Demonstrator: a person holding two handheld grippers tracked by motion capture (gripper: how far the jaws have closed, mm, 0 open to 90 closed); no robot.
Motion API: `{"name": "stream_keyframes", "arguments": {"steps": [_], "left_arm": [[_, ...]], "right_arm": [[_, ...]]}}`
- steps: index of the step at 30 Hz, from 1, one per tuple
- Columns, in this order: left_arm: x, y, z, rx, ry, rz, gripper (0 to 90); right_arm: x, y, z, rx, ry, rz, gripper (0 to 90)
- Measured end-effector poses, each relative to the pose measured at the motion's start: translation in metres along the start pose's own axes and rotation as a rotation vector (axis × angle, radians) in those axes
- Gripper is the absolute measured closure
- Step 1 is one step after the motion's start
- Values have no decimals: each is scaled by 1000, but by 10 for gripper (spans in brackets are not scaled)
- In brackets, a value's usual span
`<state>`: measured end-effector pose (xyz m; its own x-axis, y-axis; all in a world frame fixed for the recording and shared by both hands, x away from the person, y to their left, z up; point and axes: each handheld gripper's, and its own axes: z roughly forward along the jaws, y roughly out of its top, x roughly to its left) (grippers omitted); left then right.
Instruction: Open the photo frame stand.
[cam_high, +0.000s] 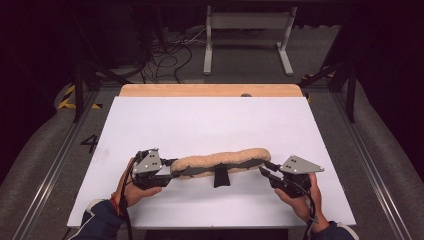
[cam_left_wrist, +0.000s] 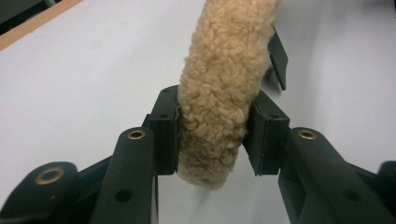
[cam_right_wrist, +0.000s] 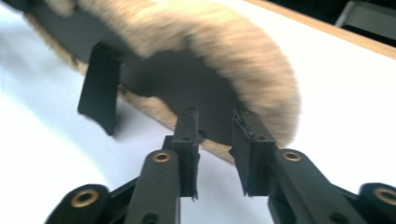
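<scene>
A long tan fleece pad (cam_high: 225, 160) with a black underside lies across the near part of the white board (cam_high: 210, 120). A short black tab (cam_high: 220, 177) hangs from its middle. My left gripper (cam_high: 174, 167) is shut on the pad's left end. In the left gripper view the fleece (cam_left_wrist: 219, 93) fills the space between the two pads (cam_left_wrist: 212, 135), which press on it. My right gripper (cam_high: 264, 169) is at the pad's right end. In the right gripper view its jaws (cam_right_wrist: 215, 135) stand apart, tips just at the pad's dark underside (cam_right_wrist: 187, 79), with nothing pressed between them.
The white board rests on a wooden tabletop whose far edge (cam_high: 210, 90) shows behind it. Beyond the table, a grey metal stand (cam_high: 247, 30) and loose cables (cam_high: 165, 55) sit on the floor. Black frame posts (cam_high: 78, 95) flank the table.
</scene>
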<state>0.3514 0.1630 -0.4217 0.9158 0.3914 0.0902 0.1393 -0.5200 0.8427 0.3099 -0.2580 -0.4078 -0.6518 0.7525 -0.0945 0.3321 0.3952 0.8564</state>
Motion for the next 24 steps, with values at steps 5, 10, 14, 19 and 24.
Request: {"name": "stream_keyframes", "arguments": {"steps": [5,10,14,19,24], "left_arm": [[-7,0,-2,11,-1,21,608],[-10,0,-3,12,8,25,606],[-12,1,-3,24,14,36,609],[-16,0,-5,22,15,37,618],[-20,-1,-7,23,22,43,622]], "right_arm": [[-12,-6,-5,-13,-69,57,583],[-14,-8,-1,-12,-60,72,564],[-13,-8,1,-16,-57,73,574],[-16,-9,5,-10,-63,81,608],[-21,-8,9,-17,-63,94,662]]}}
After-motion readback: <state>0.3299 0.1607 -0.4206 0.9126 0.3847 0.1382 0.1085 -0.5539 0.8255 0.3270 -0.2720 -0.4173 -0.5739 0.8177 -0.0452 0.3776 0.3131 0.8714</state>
